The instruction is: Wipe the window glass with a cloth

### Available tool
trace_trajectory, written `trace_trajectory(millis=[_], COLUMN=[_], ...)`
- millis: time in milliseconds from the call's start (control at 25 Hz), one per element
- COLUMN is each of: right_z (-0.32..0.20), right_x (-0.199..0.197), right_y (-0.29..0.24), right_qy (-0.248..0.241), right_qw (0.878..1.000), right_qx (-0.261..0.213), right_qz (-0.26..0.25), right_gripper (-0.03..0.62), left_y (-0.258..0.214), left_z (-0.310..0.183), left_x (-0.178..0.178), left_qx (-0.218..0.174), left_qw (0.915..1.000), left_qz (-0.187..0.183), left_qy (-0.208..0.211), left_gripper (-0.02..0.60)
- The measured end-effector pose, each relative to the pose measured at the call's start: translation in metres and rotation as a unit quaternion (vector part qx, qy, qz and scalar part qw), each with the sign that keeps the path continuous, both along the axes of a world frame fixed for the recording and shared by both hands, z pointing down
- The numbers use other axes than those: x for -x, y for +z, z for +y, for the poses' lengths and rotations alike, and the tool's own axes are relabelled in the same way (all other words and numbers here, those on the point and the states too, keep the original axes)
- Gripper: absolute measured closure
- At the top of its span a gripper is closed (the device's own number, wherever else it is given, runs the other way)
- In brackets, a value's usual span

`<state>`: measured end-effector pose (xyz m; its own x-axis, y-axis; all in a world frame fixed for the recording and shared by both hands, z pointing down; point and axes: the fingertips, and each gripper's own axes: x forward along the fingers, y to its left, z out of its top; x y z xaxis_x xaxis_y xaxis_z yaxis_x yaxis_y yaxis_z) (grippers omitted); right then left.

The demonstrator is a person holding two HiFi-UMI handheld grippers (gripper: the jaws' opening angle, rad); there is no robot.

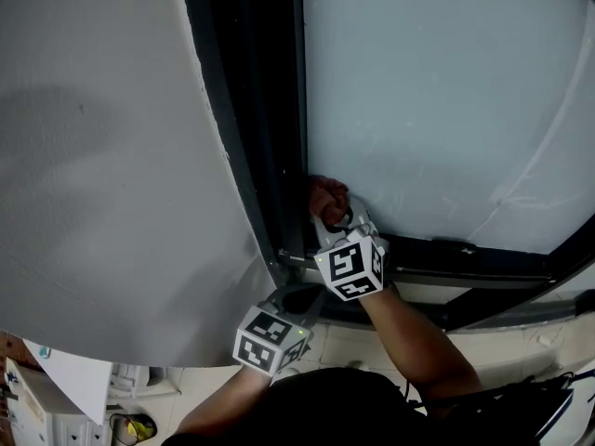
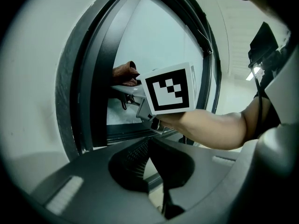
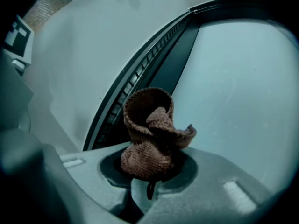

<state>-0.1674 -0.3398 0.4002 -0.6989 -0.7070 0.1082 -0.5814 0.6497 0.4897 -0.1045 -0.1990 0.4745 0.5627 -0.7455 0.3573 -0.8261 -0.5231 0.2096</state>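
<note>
The right tool (image 3: pixel 150 181) pinches a bunched brown cloth (image 3: pixel 148 134) (it rises from between the 2 jaws) at the window glass (image 3: pixel 243 92), beside the dark frame (image 3: pixel 175 62). The left tool (image 2: pixel 159 176), jaws pressed together and empty, hangs lower.

The head view looks steeply down past the person's arms onto the lower corner of the window glass (image 1: pixel 446 100), its dark frame (image 1: pixel 260 110) and the grey wall (image 1: pixel 102 156) beside it. The left gripper (image 2: pixel 150 167) view sits further back from the window and faces along its own fingers at that same corner. It takes in the right gripper (image 2: pixel 126 84), its marker cube (image 2: pixel 168 88) and the cloth (image 2: pixel 125 73). The right gripper view is very near the glass and looks along the frame, with the cloth filling its middle. All three views share the frame corner and the cloth.
</note>
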Motion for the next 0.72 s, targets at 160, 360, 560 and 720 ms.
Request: trace_trajectory(millis=[160, 360, 560, 720], right_z=[0.0, -0.001, -0.001, -0.001], right_x=[0.001, 0.001, 0.002, 0.003], right_y=[0.012, 0.02, 0.027, 0.026], right_qy=[0.001, 0.003, 0.005, 0.009], right_qw=[1.0, 1.0, 0.999, 0.997], right_qx=[0.01, 0.017, 0.019, -0.012], right_qz=[0.009, 0.016, 0.028, 0.077], right_gripper=[0.522, 0.522, 0.522, 0.522], left_y=[-0.001, -0.002, -0.003, -0.002], left_z=[0.002, 0.005, 0.007, 0.008], left_x=[0.001, -0.002, -0.003, -0.002], left_qx=[-0.001, -0.002, -0.003, -0.003], left_qw=[1.0, 1.0, 1.0, 1.0], left_qz=[-0.001, -0.002, -0.003, -0.004], left_qy=[0.0, 0.004, 0.006, 0.004], left_gripper=[0.565, 0.565, 0.565, 0.565])
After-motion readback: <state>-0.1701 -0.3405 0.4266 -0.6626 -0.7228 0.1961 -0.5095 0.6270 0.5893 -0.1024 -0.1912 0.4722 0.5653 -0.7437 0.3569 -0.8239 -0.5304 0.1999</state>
